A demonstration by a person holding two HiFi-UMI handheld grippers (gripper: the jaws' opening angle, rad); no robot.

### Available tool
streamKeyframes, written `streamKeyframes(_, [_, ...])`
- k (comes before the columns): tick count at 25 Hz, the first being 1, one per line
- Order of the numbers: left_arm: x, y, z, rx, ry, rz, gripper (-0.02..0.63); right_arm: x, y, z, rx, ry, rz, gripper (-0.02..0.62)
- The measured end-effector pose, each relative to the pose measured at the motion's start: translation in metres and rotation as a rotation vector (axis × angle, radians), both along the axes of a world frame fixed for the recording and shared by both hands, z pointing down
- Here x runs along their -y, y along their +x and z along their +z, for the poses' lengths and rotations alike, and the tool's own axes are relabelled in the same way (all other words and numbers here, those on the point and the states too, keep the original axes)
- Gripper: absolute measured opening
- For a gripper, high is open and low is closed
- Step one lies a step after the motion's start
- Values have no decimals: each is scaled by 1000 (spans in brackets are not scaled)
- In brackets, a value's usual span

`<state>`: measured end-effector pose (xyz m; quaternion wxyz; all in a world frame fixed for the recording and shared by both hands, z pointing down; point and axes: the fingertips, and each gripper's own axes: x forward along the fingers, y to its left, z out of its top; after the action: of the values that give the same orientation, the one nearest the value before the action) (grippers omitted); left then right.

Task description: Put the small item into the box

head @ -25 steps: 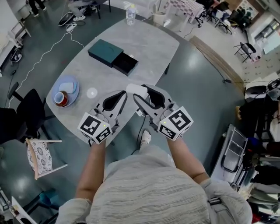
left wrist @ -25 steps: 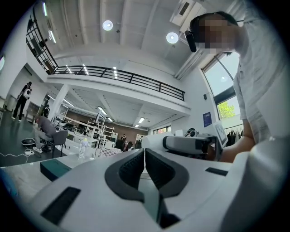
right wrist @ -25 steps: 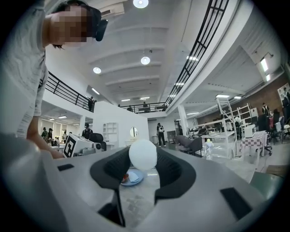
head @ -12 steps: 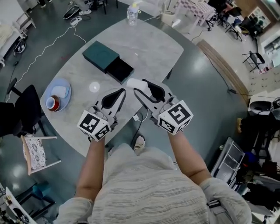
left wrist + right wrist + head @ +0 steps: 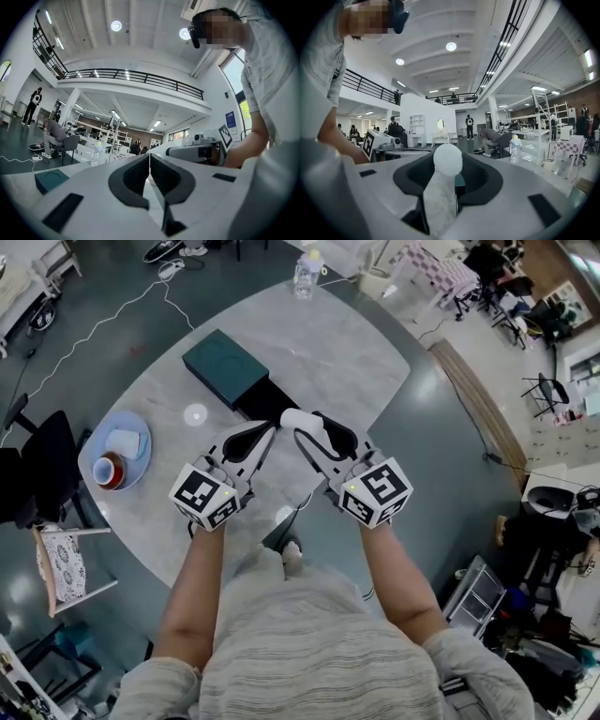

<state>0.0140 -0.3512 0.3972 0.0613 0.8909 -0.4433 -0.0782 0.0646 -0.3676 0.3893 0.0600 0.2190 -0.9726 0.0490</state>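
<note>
The small item [image 5: 297, 418] is a white oblong piece with a rounded end. My right gripper [image 5: 305, 426] is shut on it and holds it just above the table [image 5: 347, 352]. In the right gripper view the small item [image 5: 446, 161] stands up between the dark pads. The box has a teal sleeve [image 5: 225, 367] and a black drawer [image 5: 253, 408] pulled out toward me. The item hangs by the drawer's near right corner. My left gripper [image 5: 270, 429] is shut and holds nothing, just left of the item, over the drawer's near edge.
A blue plate [image 5: 103, 439] with a red cup [image 5: 108, 471] and a white object sits at the table's left end. A water bottle [image 5: 307, 271] stands at the far edge. Chairs [image 5: 37, 465] stand to the left, and a cable lies on the floor.
Both grippers have moved forward over the table toward the box, the right one carrying the white item with it. Neither gripper's jaws changed.
</note>
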Motion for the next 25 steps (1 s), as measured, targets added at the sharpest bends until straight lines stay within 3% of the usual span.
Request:
streamKeyframes(8, [41, -42, 13, -25, -17, 4, 23, 43, -47, 15, -55, -8, -10, 187])
streamKeyframes(15, [62, -46, 21, -29, -41, -13, 23, 71, -55, 23, -90, -8, -57, 187])
streamKeyframes(21, [84, -38, 39, -23, -70, -104, 23, 101, -55, 45, -114, -24, -181, 187])
streamKeyframes(25, [96, -47, 51, -25, -89, -227, 23, 115, -69, 66, -145, -47, -300, 187])
